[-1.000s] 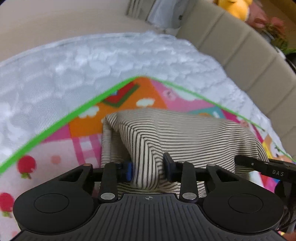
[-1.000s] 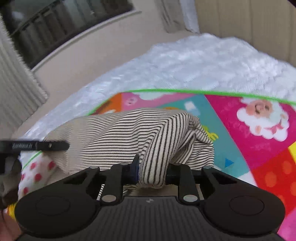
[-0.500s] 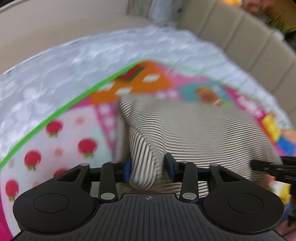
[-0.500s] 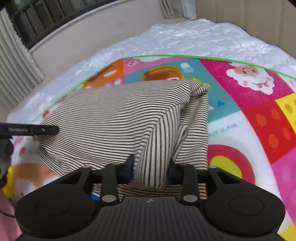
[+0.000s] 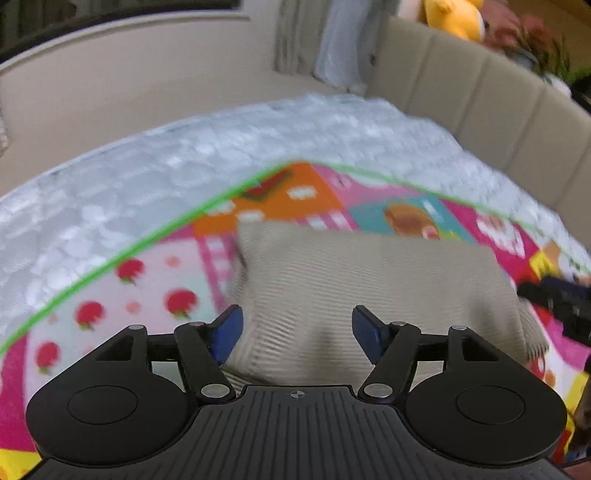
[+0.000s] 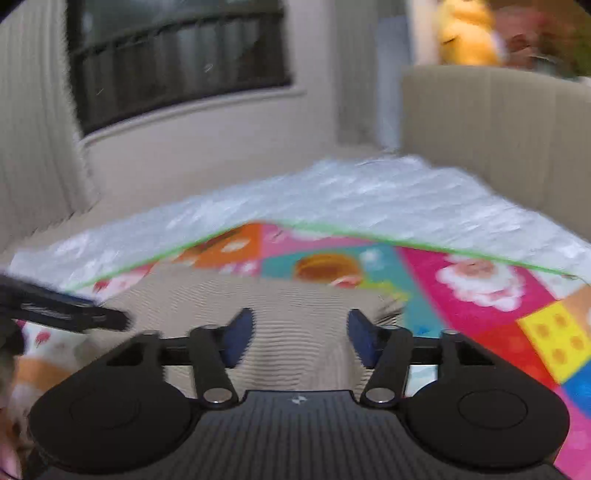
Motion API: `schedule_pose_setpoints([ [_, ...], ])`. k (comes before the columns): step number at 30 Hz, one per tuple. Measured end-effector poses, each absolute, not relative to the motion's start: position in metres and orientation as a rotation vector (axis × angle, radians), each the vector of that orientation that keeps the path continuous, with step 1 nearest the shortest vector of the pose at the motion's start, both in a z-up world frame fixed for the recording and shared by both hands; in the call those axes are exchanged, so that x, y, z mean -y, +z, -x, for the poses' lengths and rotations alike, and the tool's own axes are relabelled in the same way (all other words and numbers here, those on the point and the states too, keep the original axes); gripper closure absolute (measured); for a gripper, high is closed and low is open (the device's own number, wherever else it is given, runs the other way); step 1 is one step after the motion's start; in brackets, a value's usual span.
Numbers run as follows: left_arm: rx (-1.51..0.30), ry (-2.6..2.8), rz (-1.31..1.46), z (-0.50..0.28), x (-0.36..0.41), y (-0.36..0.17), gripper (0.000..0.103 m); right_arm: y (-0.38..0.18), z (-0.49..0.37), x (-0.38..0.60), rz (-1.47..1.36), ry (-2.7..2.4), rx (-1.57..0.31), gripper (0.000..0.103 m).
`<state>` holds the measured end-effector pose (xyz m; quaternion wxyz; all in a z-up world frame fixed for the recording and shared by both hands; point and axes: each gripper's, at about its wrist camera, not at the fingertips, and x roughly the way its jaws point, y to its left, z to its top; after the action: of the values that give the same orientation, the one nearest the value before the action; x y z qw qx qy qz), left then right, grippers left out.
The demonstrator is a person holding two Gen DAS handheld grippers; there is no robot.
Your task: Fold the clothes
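A black-and-white striped garment (image 5: 369,280) lies folded flat on the colourful play mat (image 5: 147,280); motion blur smears its stripes to beige. My left gripper (image 5: 297,332) is open just above the garment's near left edge, its jaws wide apart and holding nothing. My right gripper (image 6: 299,334) is also open above the garment (image 6: 295,306) at its near right part. The left gripper's tip (image 6: 74,314) shows at the left of the right wrist view, and the right gripper (image 5: 554,299) shows at the right of the left wrist view.
The mat (image 6: 480,288) lies on a white textured bedspread (image 5: 184,158). A beige padded headboard (image 5: 480,96) runs along the far right. A yellow plush toy (image 5: 454,14) sits on top of it. A dark window (image 6: 177,55) is in the far wall.
Both grippers held the striped garment's folded edge and brought it toward me and down. Now both have opened, let it go, and pulled up and back; the garment lies flat.
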<state>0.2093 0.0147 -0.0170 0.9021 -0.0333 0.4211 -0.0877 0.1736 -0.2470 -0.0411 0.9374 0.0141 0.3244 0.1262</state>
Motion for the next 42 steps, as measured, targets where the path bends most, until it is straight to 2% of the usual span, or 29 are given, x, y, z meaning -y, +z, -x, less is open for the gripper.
schedule_pose_setpoints([
  [3, -0.910, -0.194, 0.052, -0.216, -0.011, -0.031, 0.027, -0.075, -0.190, 0.237, 0.053, 0.262, -0.836, 0.050],
  [5, -0.936, -0.203, 0.047, -0.220, -0.010, -0.039, 0.024, -0.080, -0.192, 0.235, 0.088, 0.274, -0.832, 0.045],
  [9, -0.957, -0.219, 0.056, -0.221, -0.014, -0.046, 0.023, -0.079, -0.192, 0.234, 0.063, 0.293, -0.834, 0.027],
  [13, -0.962, -0.230, 0.062, -0.222, -0.014, -0.047, 0.019, -0.082, -0.190, 0.228, 0.066, 0.319, -0.828, 0.018],
  [18, -0.965, -0.239, 0.071, -0.224, -0.015, -0.048, 0.018, -0.086, -0.191, 0.224, 0.037, 0.355, -0.832, 0.001],
  [29, -0.963, -0.250, 0.066, -0.223, -0.015, -0.048, 0.014, -0.087, -0.197, 0.227, -0.056, 0.348, -0.860, 0.000],
  [34, -0.945, -0.265, 0.072, -0.215, -0.016, -0.042, 0.009, -0.089, -0.194, 0.219, 0.021, 0.358, -0.863, 0.000],
  [42, -1.050, -0.310, 0.326, -0.202, -0.030, -0.031, 0.008, -0.065, -0.185, 0.241, -0.073, 0.316, -0.764, 0.000],
])
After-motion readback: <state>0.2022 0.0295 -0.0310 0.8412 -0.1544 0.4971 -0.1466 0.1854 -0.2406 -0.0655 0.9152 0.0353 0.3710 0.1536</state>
